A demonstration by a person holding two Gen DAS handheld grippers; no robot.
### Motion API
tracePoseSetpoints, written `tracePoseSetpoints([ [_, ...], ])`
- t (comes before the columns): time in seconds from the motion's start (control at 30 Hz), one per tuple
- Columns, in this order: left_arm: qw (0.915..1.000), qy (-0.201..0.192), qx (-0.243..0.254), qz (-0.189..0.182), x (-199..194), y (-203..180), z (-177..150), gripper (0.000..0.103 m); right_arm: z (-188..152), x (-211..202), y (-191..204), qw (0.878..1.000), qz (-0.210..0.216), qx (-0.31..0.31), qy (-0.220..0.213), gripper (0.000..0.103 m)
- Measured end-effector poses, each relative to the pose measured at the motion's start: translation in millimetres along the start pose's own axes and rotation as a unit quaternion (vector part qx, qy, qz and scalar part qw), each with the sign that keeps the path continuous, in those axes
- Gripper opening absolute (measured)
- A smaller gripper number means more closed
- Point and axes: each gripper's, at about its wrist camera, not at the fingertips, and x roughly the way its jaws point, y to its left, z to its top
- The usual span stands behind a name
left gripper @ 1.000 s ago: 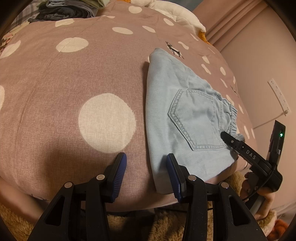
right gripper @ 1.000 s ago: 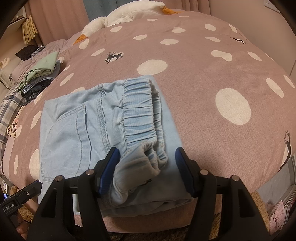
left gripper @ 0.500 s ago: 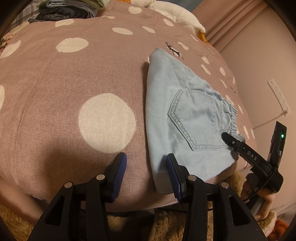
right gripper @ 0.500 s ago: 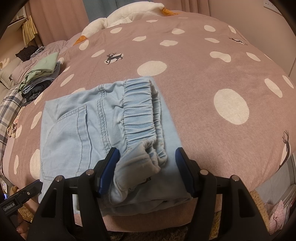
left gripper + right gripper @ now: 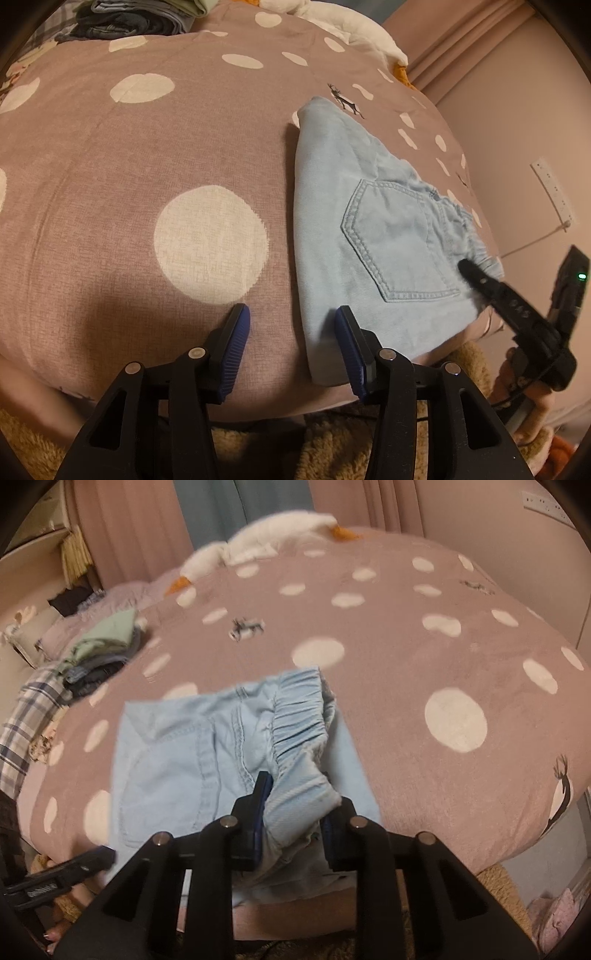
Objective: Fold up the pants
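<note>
The pants [image 5: 192, 760] lie already folded into a squat rectangle at the near edge of the bed [image 5: 424, 672], toward its right-hand near corner as the left view shows it, one end just overhanging the edge. They are pale blue soft denim: a stitched patch pocket [image 5: 399, 240] on top and a gathered elastic waistband [image 5: 299, 723] bunched in ridges at the end nearer the right tool.

The right tool [image 5: 297, 823] is clamped on that waistband, its blue pads pinching a thick wad of layers lifted off the stack. The left tool [image 5: 291, 332] stands apart and empty at the near edge; one pad rests on the near left corner of the pants, the other over bare cover.

Risks, as I judge them: the right grip holds only a lump of gathered cloth, so if it is carried over for the next fold the lower layers may drag and skew, or the smooth layer underneath may slip free and spoil the rectangle. With the left tool not holding anything, nothing pins the opposite end, and the whole bundle could slide off the edge, since the cover is rounded there.

The bed cover is a matte mauve weave with cream dots and small deer. A clothes stack [image 5: 99, 653] sits at the far left side.
</note>
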Motion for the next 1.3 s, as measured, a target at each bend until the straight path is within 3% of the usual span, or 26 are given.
tracePoseSetpoints([
  [0.13,1.0,0.0,0.001,0.002,1.3,-1.4,0.5,0.048,-1.4,17.2,-3.9,0.999,-0.026,0.002,0.034,0.051],
  [0.2,1.0,0.001,0.0,0.003,2.1,-2.3,0.9,0.048,0.3,16.3,-9.6,0.999,-0.021,0.012,0.035,0.054],
  [0.33,1.0,0.001,0.0,0.003,1.2,-1.4,0.4,0.048,-0.7,16.1,-13.6,0.999,-0.033,0.023,0.035,0.076],
  [0.5,0.999,-0.018,0.029,-0.028,-12.1,-10.4,6.0,0.049,3.4,2.0,-29.1,0.998,0.018,0.059,0.02,0.087],
  [0.53,0.9986,-0.024,0.035,-0.032,-14.6,-14.2,8.8,0.057,4.6,-2.6,-32.0,0.997,0.028,0.065,0.011,0.09],
  [0.57,0.9981,-0.03,0.041,-0.035,-15.8,-17.1,11.1,0.072,6.0,-7.6,-36.6,0.997,0.041,0.07,0.003,0.092],
  [0.63,0.9968,-0.043,0.057,-0.036,-14.9,-24.0,17.3,0.089,7.0,-8.6,-37.8,0.995,0.063,0.078,-0.003,0.095],
  [0.67,0.9965,-0.045,0.063,-0.033,-12.6,-26.4,19.9,0.091,6.5,-5.7,-40.9,0.993,0.079,0.086,0.001,0.095],
  [0.83,0.9982,-0.003,0.042,-0.043,22.6,-21.9,36.8,0.09,-1.9,22.5,-33.4,0.989,0.105,0.092,0.046,0.094],
  [0.93,0.9979,0.005,0.031,-0.056,39.7,-19.1,42.7,0.086,-4.0,30.6,-20.2,0.991,0.105,0.069,0.047,0.089],
  [0.97,0.9978,0.002,0.033,-0.058,42.0,-20.4,44.3,0.077,-2.6,33.4,-17.4,0.991,0.108,0.065,0.048,0.087],
  [1.0,0.9977,0.001,0.034,-0.059,44.4,-22.1,46.6,0.07,-1.4,35.1,-17.2,0.991,0.107,0.065,0.049,0.078],
  [1.03,0.9974,0.005,0.029,-0.066,47.9,-22.3,48.6,0.05,-1.1,37.4,-16.9,0.991,0.104,0.065,0.049,0.067],
  [1.1,0.9964,0.014,0.011,-0.083,54.6,-18.4,50.9,0.042,0.1,38.8,-15.1,0.99,0.119,0.061,0.047,0.049],
  [1.3,0.9963,-0.011,0.035,-0.078,34.9,-32.8,56.0,0.021,7.6,18.7,0.3,0.992,0.122,0.041,0.007,0.033],
])
